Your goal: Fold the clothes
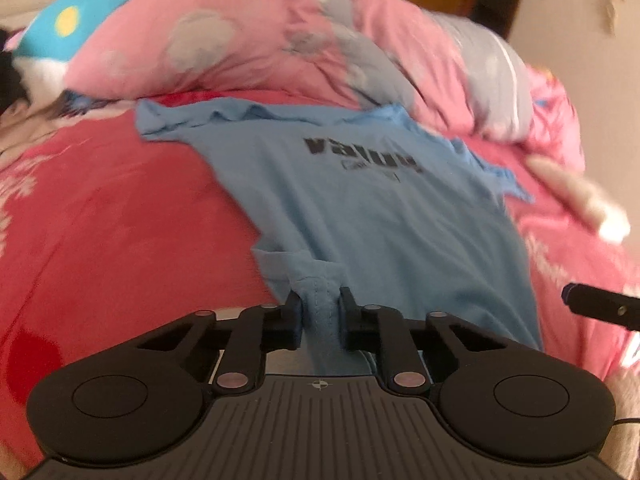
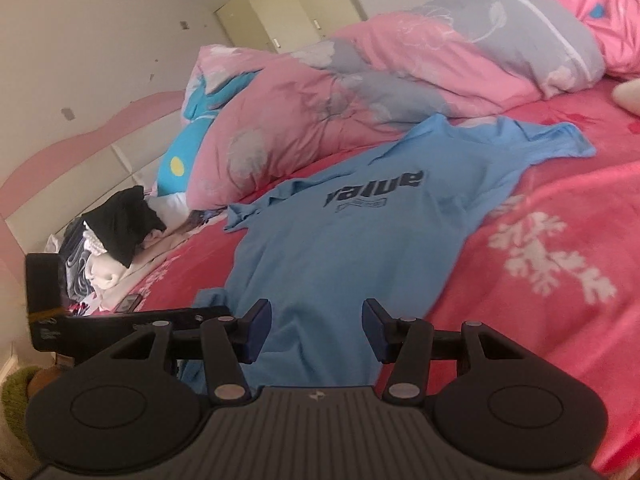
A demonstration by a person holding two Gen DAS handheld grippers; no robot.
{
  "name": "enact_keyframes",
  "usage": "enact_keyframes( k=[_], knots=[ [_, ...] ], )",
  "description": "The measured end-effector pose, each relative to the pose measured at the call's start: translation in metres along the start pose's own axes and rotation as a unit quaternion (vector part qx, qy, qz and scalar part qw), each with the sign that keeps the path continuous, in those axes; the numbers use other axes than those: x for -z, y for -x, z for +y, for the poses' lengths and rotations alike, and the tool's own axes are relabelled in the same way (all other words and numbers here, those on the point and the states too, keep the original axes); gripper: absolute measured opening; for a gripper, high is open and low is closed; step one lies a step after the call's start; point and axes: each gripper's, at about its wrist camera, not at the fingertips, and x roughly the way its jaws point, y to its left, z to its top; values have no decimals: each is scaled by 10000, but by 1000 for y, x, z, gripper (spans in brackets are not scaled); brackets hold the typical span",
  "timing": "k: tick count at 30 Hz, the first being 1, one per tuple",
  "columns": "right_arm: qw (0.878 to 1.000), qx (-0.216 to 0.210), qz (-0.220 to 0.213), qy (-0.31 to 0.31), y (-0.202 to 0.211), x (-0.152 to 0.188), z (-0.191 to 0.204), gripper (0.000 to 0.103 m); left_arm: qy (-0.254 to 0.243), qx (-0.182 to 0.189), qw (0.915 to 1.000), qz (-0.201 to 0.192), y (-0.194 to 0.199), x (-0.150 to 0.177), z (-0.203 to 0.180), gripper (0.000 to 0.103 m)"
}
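Observation:
A light blue T-shirt (image 1: 360,208) with a dark "value" print lies flat on the red bedspread (image 1: 100,208), collar towards the quilt. My left gripper (image 1: 320,300) is shut on a bunched piece of the shirt's near hem, the fabric pinched between its pads. In the right wrist view the same T-shirt (image 2: 340,248) stretches away from me. My right gripper (image 2: 316,328) stands open over the near hem, with cloth showing in the gap and neither pad pressing on it. A black finger of the right gripper (image 1: 592,304) shows at the right edge of the left wrist view.
A pink and grey quilt (image 2: 360,80) is heaped behind the shirt. A blue plush (image 2: 180,156) and a pile of dark and white clothes (image 2: 116,232) lie to the left. The bedspread (image 2: 552,256) with white snowflakes spreads to the right. A cream cabinet (image 2: 288,4) stands by the wall.

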Motion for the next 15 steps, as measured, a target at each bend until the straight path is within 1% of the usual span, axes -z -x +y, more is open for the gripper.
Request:
enact_keyframes(
  k=[5,9,12,13,15],
  knots=[
    [9996,-82,34,252,-8,-12,14,53,500,41,9984,-246,16,8,26,13],
    [9985,-351,165,389,-26,-28,33,53,835,-1,9964,-128,8,12,43,15],
    [9965,-589,307,504,-45,-40,52,53,886,135,9960,-10,0,13,48,19],
    [9956,-646,364,565,-52,-44,60,53,893,176,9958,-25,-2,13,50,21],
    [9936,-736,487,700,-67,-51,74,53,974,263,9948,-99,-4,13,53,22]
  ],
)
